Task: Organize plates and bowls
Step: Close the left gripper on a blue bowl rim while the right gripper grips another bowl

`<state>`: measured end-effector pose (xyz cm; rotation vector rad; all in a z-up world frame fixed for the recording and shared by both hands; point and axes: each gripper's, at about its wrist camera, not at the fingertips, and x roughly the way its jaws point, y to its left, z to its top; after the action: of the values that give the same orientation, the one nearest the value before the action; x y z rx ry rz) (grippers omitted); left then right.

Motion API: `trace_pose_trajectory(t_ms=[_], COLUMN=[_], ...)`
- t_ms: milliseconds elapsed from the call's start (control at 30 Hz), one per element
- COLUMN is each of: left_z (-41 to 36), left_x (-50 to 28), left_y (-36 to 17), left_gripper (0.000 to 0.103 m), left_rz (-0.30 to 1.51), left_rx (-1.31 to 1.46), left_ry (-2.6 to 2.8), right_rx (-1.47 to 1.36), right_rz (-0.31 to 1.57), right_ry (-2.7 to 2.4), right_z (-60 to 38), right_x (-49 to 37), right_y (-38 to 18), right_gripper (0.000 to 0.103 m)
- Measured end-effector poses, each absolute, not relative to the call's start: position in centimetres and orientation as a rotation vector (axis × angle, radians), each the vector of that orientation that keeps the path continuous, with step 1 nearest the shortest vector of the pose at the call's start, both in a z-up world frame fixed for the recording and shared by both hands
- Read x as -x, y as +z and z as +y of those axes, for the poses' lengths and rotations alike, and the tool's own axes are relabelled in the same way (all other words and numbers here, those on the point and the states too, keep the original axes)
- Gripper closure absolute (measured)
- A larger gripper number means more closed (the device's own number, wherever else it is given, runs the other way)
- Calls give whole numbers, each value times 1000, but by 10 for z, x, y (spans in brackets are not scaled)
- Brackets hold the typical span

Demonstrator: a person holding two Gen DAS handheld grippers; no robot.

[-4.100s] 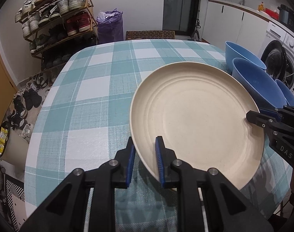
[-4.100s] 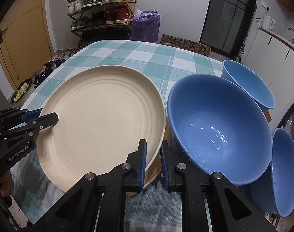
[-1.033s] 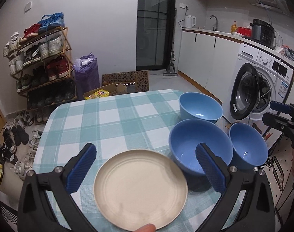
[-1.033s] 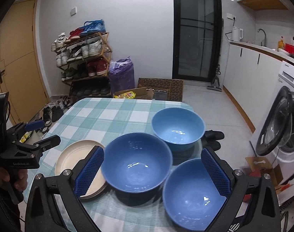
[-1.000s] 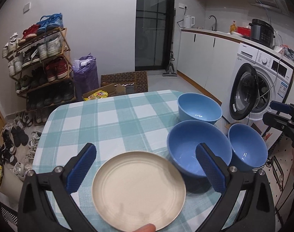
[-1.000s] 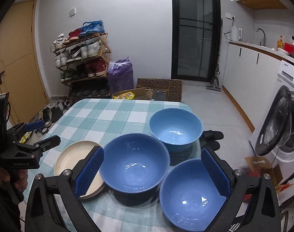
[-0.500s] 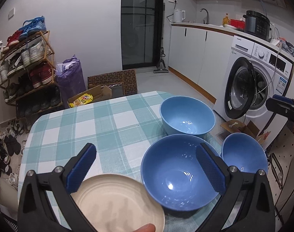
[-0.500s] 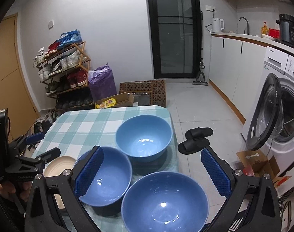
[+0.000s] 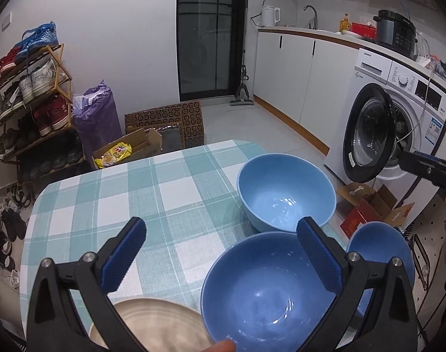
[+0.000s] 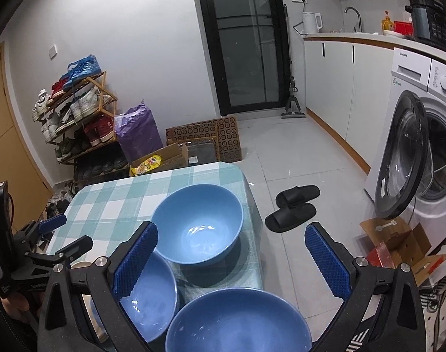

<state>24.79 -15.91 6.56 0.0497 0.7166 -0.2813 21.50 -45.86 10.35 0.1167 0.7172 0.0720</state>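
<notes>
Both your left hand-held gripper (image 9: 220, 252) & right hand-held gripper (image 10: 230, 256) hang w/ jaws spread wide, empty, above the tabletop (image 9: 111, 193). Three blue bowls (image 9: 286, 192) sit ahead/below, cream plate (image 9: 146, 325) under the left one; likely hovering to choose a bowl for nesting.

both wrists high, facing shared bowls (image 9: 286, 193)

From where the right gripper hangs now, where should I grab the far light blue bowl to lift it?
Take the far light blue bowl by its rim, one finger inside and one outside the wall. It stands upright and empty, far wider than the open right gripper, so only the thin wall fits. Probably come from above onto the right side, which is clear of the other bowls.
</notes>
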Motion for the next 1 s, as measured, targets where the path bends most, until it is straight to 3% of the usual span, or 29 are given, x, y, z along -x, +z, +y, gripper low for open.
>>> trace_pose_trajectory(t_ms=[1000], left_z=[-199], left_x=[-333], left_y=[11], left_gripper=[2], left_rz=[895], left_rx=[-82], left_ry=[-302], right_rx=[-169], right_rz=[967], right_ry=[45], right_z=[-469], right_x=[-311], right_y=[2], right_gripper=[2])
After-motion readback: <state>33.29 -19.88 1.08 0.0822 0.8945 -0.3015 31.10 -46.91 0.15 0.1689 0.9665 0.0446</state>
